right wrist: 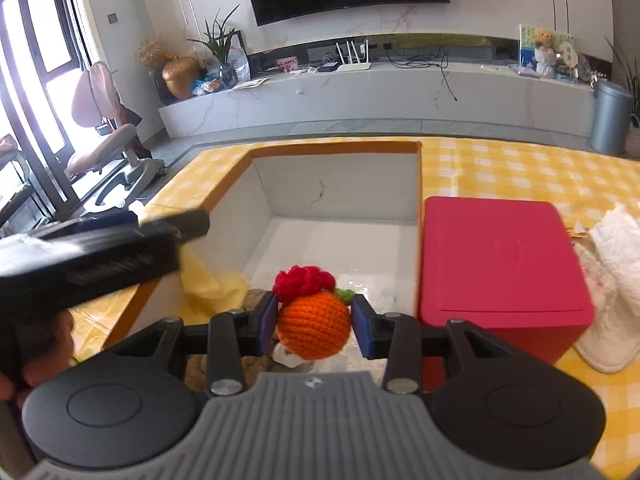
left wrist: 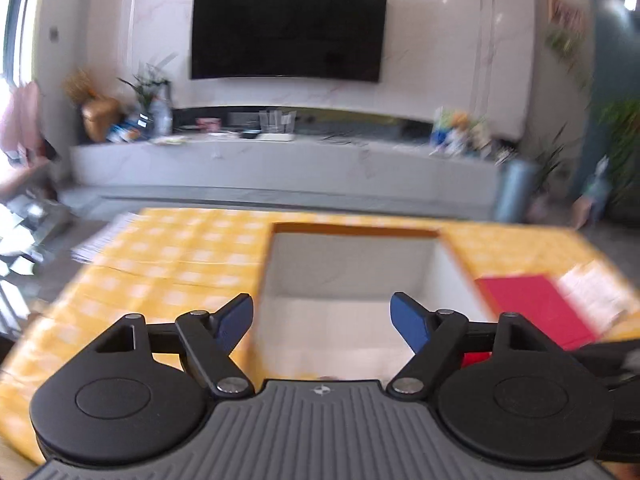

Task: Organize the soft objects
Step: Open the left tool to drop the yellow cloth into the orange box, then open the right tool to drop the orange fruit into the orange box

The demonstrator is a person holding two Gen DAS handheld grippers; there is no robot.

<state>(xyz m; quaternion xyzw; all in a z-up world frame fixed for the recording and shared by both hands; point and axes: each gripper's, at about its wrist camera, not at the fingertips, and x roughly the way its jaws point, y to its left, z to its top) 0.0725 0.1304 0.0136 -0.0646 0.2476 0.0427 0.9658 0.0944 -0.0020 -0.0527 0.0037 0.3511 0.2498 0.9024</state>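
A table under a yellow-and-white checked cloth [right wrist: 520,168] filled the scene. On it stood an open white cardboard box with an orange rim [right wrist: 340,184], and touching its right wall a closed red square box [right wrist: 500,260]. Folded white towels [right wrist: 616,280] lay just right of that. The left gripper [left wrist: 322,320] hung over the white box with its blue jaws spread wide and nothing between them. The right gripper [right wrist: 315,322] clenched an orange crocheted ball topped with a red yarn tuft [right wrist: 314,326] above the near end of the white box.
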